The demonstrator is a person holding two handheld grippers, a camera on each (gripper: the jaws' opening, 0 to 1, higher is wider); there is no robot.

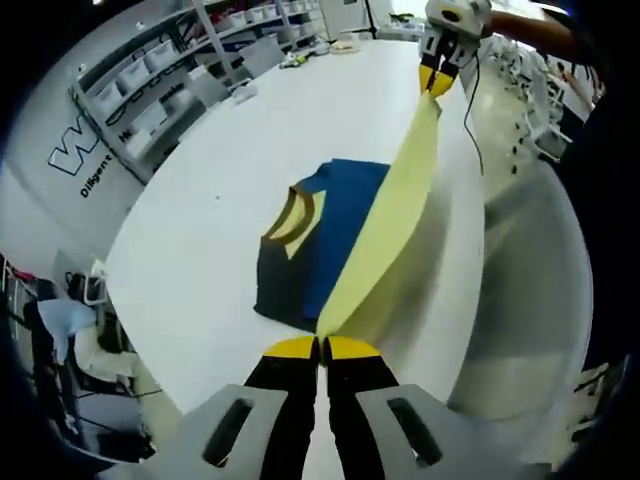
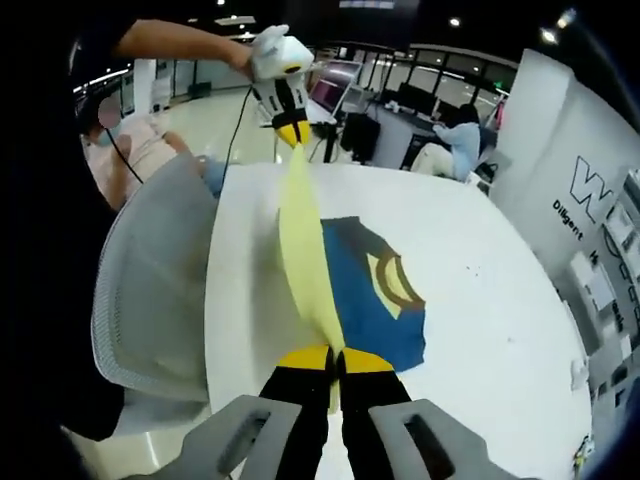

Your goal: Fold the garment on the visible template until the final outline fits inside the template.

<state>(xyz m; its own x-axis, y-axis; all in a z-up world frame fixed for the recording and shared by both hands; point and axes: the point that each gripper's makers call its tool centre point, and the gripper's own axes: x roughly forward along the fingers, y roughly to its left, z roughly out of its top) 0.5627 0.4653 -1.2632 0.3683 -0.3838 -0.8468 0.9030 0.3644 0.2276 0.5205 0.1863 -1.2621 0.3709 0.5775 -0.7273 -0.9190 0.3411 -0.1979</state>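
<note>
Left gripper view: left tool [image 1: 322, 347] at bottom, clamped on yellow cloth [image 1: 395, 220]; right tool [image 1: 436, 84] top right pinching its far end above blue shirt [image 1: 335, 230] on counter [image 1: 230, 170].

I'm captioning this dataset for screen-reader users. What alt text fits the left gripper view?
The left gripper, shut on the garment, holds one end of its yellow edge stretched taut above a white table; the right gripper pinches the far end. The blue part with a brown collar lies flat on the table, and shelves of bins stand behind.
</note>
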